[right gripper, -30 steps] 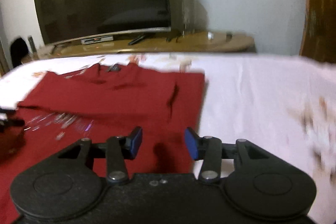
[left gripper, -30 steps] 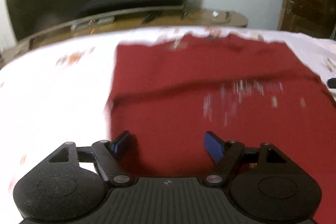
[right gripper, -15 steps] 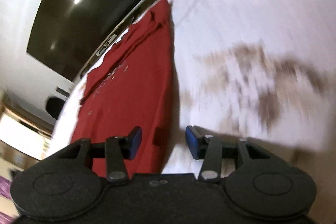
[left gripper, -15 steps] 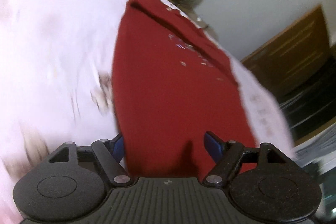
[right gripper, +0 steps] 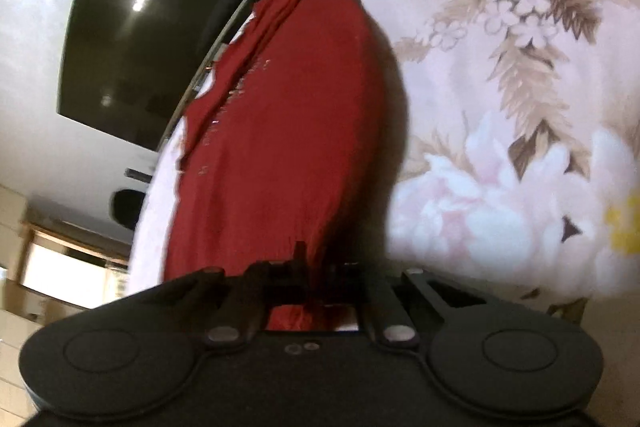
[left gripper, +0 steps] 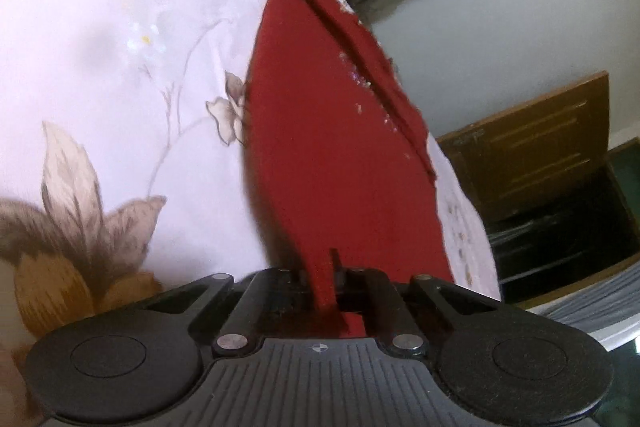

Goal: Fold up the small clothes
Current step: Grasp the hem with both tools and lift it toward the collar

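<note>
A bed under a pale floral sheet (left gripper: 120, 47) fills most of both wrist views, with a dark television screen (right gripper: 160, 27) standing beyond its far edge and a brown wooden door (left gripper: 532, 155) at the right of the left wrist view. On the sheet lies the red garment (left gripper: 328, 147), stretching from the near edge away towards the television, a fold line and some small glittering specks along its far part. The left tongs (left gripper: 328, 283) are pressed together, pinching the garment's near edge. The right tongs (right gripper: 316, 275) are likewise pressed together on the near edge of the cloth, which rises from the sheet into them.
</note>
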`<state>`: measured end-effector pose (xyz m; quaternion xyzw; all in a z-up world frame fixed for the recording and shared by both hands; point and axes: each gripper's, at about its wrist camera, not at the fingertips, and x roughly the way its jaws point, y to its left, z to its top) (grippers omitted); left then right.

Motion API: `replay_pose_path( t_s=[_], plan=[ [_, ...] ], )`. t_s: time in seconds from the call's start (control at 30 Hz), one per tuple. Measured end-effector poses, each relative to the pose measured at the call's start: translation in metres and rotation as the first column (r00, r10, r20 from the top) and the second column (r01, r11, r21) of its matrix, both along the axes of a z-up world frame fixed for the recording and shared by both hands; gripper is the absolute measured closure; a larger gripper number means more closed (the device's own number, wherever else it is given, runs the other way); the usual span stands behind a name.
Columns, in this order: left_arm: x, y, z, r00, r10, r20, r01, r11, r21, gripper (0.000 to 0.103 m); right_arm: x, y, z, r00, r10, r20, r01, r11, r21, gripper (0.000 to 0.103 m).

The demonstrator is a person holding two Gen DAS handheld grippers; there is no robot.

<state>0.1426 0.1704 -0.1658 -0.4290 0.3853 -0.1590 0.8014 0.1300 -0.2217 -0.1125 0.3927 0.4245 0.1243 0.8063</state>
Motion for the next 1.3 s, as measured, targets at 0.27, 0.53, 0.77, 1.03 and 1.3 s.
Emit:
replay_pose_path(
  t_s=[0.27,0.53,0.77,1.03,1.3],
  plan=[
    [-0.031,0.026,0.009,0.998,-0.019,0.065,0.015,0.998,0.06,0.1,-0.035,0.005,0.04,0.982,0.062,0.177,-0.027,0.981,-0.19,0.098],
    [-0.037,0.03,0.0,0.996,0.004,0.084,-0.009,0.999,0.052,0.1,-0.019,0.013,0.011,0.994,0.052,0.1,-0.022,0.959,-0.281,0.098],
    [-0.023,0.027,0.022,0.985,0.039,0.169,-0.051,0.996,0.069,0.1,-0.017,0.006,0.043,0.979,0.086,0.187,-0.017,0.939,-0.345,0.098],
    [0.035,0.024,0.087,0.947,0.018,0.32,-0.079,0.98,0.18,0.1,0.028,0.01,0.088,0.935,0.151,0.322,-0.01,0.916,-0.402,0.098],
    [0.111,0.019,0.124,0.925,0.003,0.379,-0.096,0.969,0.227,0.099,0.093,0.005,0.118,0.896,0.175,0.408,0.026,0.897,-0.441,0.098]
  ],
)
